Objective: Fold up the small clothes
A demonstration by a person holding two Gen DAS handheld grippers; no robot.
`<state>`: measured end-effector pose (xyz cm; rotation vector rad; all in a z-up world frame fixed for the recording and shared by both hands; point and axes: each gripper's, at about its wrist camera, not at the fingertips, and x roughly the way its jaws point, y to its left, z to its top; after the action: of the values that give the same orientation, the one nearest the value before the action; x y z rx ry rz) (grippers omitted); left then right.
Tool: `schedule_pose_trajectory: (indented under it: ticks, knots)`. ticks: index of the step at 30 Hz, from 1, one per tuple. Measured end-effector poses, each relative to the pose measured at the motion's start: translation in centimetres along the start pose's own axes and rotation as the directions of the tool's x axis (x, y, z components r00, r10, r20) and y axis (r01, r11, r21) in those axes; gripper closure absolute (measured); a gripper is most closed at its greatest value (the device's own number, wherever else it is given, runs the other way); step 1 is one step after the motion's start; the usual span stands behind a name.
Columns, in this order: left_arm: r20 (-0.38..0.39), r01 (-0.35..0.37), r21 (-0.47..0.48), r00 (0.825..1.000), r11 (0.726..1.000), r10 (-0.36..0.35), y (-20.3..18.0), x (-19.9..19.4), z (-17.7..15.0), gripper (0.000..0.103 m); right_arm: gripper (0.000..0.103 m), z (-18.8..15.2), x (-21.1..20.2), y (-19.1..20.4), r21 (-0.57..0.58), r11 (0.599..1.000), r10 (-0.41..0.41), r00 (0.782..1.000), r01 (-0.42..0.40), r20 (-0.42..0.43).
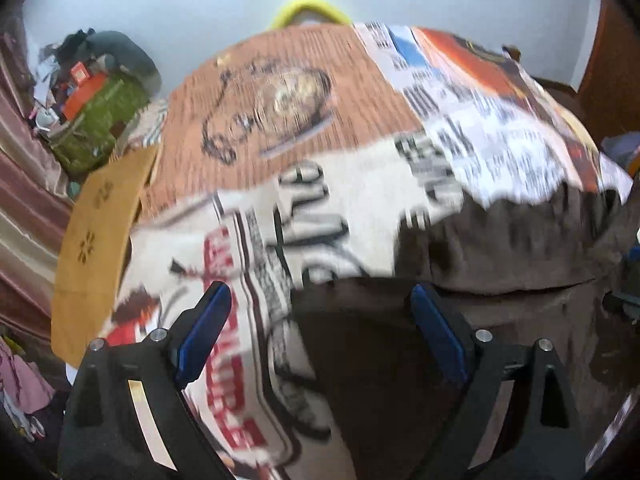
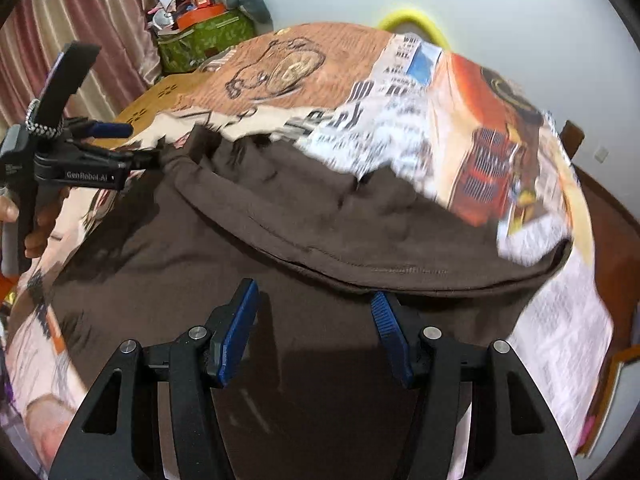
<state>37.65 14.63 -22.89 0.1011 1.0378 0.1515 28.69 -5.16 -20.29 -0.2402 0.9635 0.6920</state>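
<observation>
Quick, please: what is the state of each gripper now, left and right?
Left gripper: open, holding nothing, above the brown garment.
Right gripper: open, holding nothing, over the same garment.

A garment point(image 2: 280, 208) lies on newspapers point(image 2: 400, 128) covering a table point(image 2: 160, 96).

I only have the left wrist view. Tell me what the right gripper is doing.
Observer: The right gripper is open above the brown garment, with nothing between its pads.
Operator: Give me the fold's reach on the right.
Observer: The folded flap's stitched hem runs nearly to where the printed table cover drops away.
Operator: Now describe my own gripper from outside.
Observer: The left gripper is open, with its tips at the garment's far left corner. I cannot tell whether they touch it.
</observation>
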Motion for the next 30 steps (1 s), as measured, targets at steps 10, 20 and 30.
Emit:
schedule_pose_trajectory:
  ticks: [10,20,30]
  knots:
    - [0.037,0.037,-0.067,0.999,0.997,-0.035,2.4,-1.9,0.5,0.011,0.049,1.5,-2.0,-4.4,0.2,0.98,-0.052,0.988,0.022,0.147]
    - [-0.073,0.105,-0.123,0.991,0.987,-0.114,3.9,1.1,-3.5,0.021,0.038,-1.6,-4.5,-8.3,0.272,0.958,-0.131,0.981,0.089,0.14]
    - [-0.083,0.143,-0.105,0.985,0.984,-0.152,2.1,3.1,-3.0,0.098,0.038,-4.0,-4.5,-9.9,0.342,0.937,-0.125,0.984,0.076,0.124]
